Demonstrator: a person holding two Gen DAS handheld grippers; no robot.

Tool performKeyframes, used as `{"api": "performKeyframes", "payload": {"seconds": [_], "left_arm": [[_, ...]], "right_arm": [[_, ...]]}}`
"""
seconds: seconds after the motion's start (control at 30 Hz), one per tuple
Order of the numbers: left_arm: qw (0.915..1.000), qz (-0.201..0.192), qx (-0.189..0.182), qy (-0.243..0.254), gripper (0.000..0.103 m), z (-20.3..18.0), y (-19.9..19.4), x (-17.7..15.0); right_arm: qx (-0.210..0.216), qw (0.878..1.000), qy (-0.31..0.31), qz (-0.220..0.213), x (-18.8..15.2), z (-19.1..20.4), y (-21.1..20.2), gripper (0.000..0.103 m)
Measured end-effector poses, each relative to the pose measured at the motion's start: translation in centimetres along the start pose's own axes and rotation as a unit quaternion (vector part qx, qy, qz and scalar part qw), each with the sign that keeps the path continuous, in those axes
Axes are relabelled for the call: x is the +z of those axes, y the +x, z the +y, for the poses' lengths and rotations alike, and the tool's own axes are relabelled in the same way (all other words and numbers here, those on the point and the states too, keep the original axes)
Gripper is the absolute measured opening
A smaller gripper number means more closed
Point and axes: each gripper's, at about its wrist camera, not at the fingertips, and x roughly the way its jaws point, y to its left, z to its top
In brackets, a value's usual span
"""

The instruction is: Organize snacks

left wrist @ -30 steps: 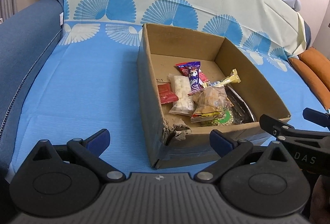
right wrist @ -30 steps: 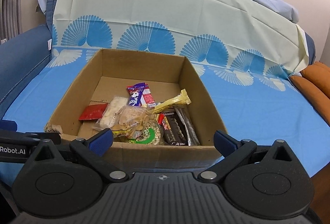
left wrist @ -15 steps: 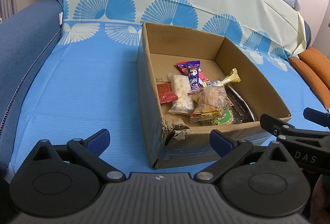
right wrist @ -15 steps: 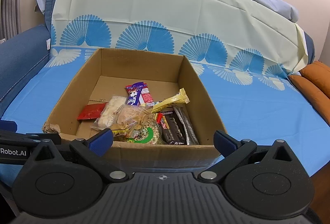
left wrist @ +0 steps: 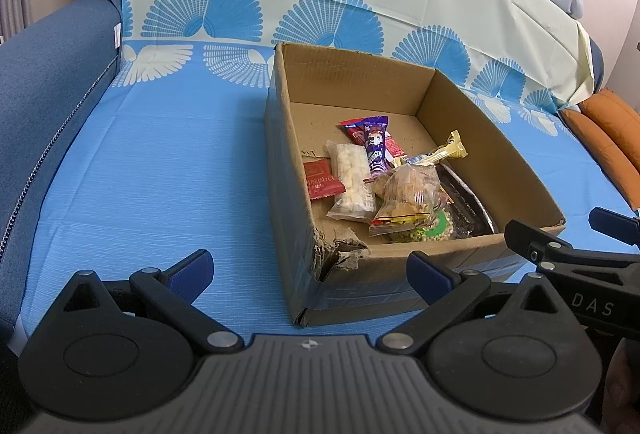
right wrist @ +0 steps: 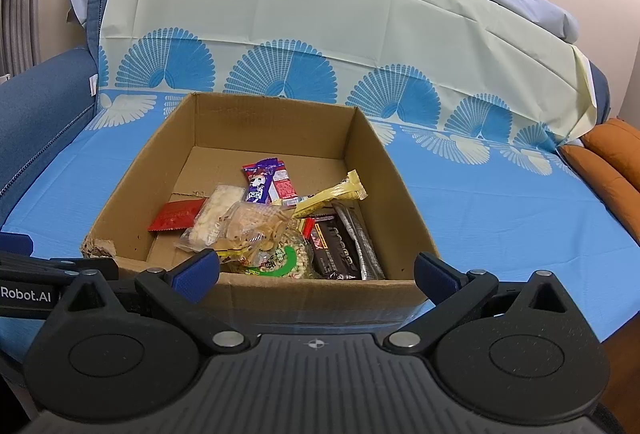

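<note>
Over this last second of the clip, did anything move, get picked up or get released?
Almost nothing changed. In the right wrist view the cardboard box sits marginally lower, hinting the right hand-held gripper crept slightly; nothing was grasped or released. The left hand-held gripper remains open and empty short of the box, and the snacks, including the red packet and purple bar, lie as before.

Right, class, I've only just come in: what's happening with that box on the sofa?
A person holds a two-finger gripper in each hand, both hovering at the near edge of a cardboard box on a blue-covered sofa. The left gripper and right gripper are open and hold nothing. A heap of wrapped snacks lies inside the box. None has been picked up yet.
</note>
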Motion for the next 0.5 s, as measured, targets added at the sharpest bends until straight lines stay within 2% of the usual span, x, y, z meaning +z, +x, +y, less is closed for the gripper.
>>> {"api": "performKeyframes", "payload": {"seconds": [0.5], "left_arm": [[1.0000,0.001,-0.001,0.001,0.103,-0.06,0.12,-0.02]], "right_arm": [[0.000,1.000,0.000,0.000,-0.03,0.04,-0.02,0.102]]}}
